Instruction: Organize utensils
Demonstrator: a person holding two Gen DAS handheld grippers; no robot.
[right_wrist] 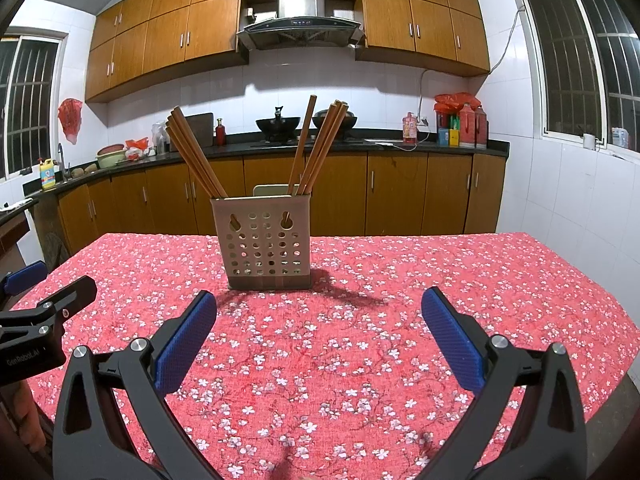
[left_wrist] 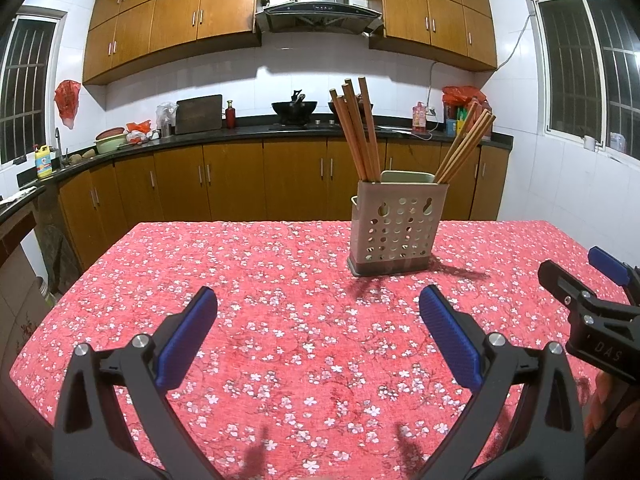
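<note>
A beige perforated utensil holder (left_wrist: pixel 394 227) stands upright on the red floral tablecloth (left_wrist: pixel 280 280); it also shows in the right wrist view (right_wrist: pixel 264 242). Several wooden chopsticks (left_wrist: pixel 358 132) stick out of it in two bunches, one leaning left and one (left_wrist: pixel 464 148) leaning right; they show in the right wrist view too (right_wrist: pixel 196 156). My left gripper (left_wrist: pixel 318 300) is open and empty, hovering above the cloth in front-left of the holder. My right gripper (right_wrist: pixel 320 304) is open and empty, in front of the holder. Each gripper appears at the edge of the other's view.
The table's far edge (right_wrist: pixel 360 236) faces wooden kitchen cabinets (right_wrist: pixel 340 188) and a black counter with woks (right_wrist: pixel 278 124) and bottles. White tiled walls and barred windows (right_wrist: pixel 580 60) flank the room.
</note>
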